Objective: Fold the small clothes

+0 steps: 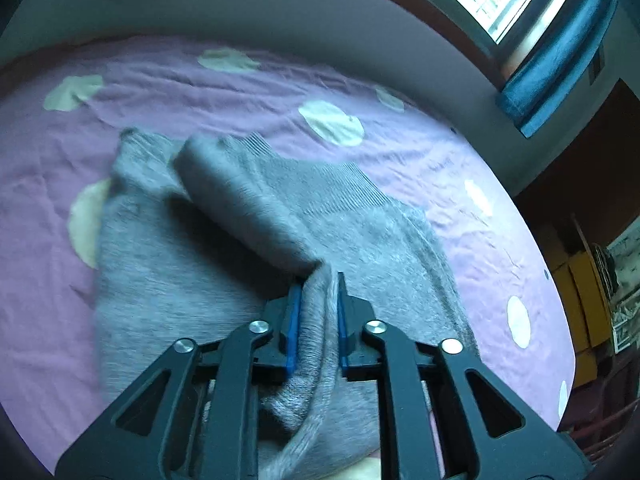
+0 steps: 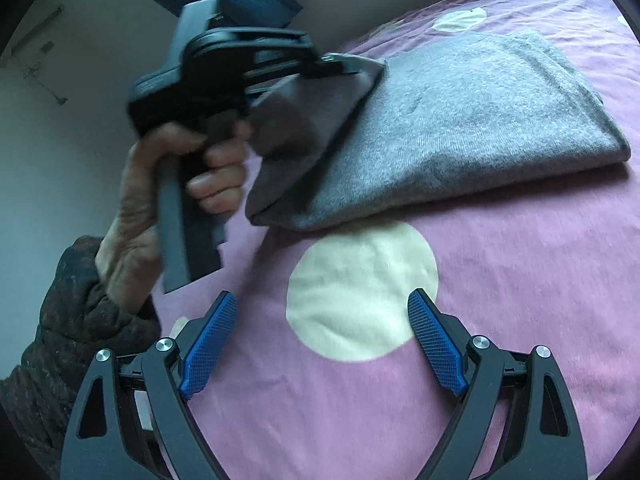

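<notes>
The left gripper (image 1: 318, 300) pinches a fold of the grey sweater (image 2: 460, 128) on the bed (image 2: 520, 280); the right gripper (image 2: 320, 344) gapes wide, holding nothing.

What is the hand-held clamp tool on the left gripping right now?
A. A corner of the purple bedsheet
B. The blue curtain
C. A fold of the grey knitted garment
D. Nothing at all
C. In the left wrist view a bunched fold of the grey knitted garment sits pinched between the blue pads of the left gripper; the right wrist view shows that same tool lifting its edge off the purple bedsheet.
</notes>
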Demonstrator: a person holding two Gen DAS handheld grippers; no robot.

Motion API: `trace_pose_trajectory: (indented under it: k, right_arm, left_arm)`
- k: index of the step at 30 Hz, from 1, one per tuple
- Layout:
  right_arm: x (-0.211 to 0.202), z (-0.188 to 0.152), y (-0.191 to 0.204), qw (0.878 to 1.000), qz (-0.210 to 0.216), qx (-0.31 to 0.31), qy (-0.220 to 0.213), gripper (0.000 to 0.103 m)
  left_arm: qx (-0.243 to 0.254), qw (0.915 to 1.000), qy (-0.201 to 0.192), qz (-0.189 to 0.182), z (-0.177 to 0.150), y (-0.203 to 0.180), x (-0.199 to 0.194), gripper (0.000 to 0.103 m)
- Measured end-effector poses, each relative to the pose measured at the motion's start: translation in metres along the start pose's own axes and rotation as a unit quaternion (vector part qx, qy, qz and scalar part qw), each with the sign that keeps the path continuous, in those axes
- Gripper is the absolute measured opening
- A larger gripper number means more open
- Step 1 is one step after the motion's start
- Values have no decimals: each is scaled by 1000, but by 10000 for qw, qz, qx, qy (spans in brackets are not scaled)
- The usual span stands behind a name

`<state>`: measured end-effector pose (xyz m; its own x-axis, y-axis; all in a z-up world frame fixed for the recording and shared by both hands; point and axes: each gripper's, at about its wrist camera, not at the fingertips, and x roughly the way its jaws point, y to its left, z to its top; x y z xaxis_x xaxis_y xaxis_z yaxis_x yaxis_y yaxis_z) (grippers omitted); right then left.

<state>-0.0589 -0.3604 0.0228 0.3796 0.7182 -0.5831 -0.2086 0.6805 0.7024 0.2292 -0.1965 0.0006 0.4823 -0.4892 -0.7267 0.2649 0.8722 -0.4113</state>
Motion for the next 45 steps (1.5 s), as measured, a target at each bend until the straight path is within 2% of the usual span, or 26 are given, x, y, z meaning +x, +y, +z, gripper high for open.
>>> trace_pose_trajectory:
  k: [3,5,7,11,13,18,21,24,28,33,38,43,45]
  right_arm:
    - [-8,-2,-5,9999,131,51,-31,86]
    - [-8,1,-7,9998,191,82,-54,86]
    - [-10,0,-7,9997,221,106,-77,86]
    - [-9,3,-9,9997,234,91,-79,86]
    - [-5,7,-11,9997,229,92,-76,86]
    - [-1,14,-14,9994,299,180,-60,86]
    - [-6,19,-19,9976,527,459,-16,86]
    - [-19,31,-25,9919,924,866,-84,86]
    - [-37,52,-33,9854,1153,1216,-308,86]
    - [-25,95,-34,9887,838,1211,-272,86]
    - [17,141,-45,9881,667,1384,86,86]
    - [63,167,-63,9840,468,1632,540,85]
    - [75,174,-67,9835,410,1657,594,83]
  left_arm:
    - [-72,9990,174,-409,-5,-9,9,18]
    - [-45,9987,269,-435,-7,-16,12,20]
    - [45,9987,262,-435,-9,-22,12,28]
    - [132,9992,-28,-368,-12,-26,-10,46]
    - [150,9994,-232,-211,-16,-21,-28,61]
    - [96,9971,-756,84,-38,10,-75,75]
    - [116,9950,-936,323,-65,31,-96,77]
    - [250,9936,-957,550,-93,48,-106,78]
    - [231,9942,-860,596,-116,63,-105,78]
    - [163,9979,-498,377,-120,64,-87,78]
    - [9,9992,-297,281,-119,65,-73,78]
    - [-172,9992,-332,166,-118,69,-70,81]
    - [-145,9992,-321,183,-119,68,-69,82]
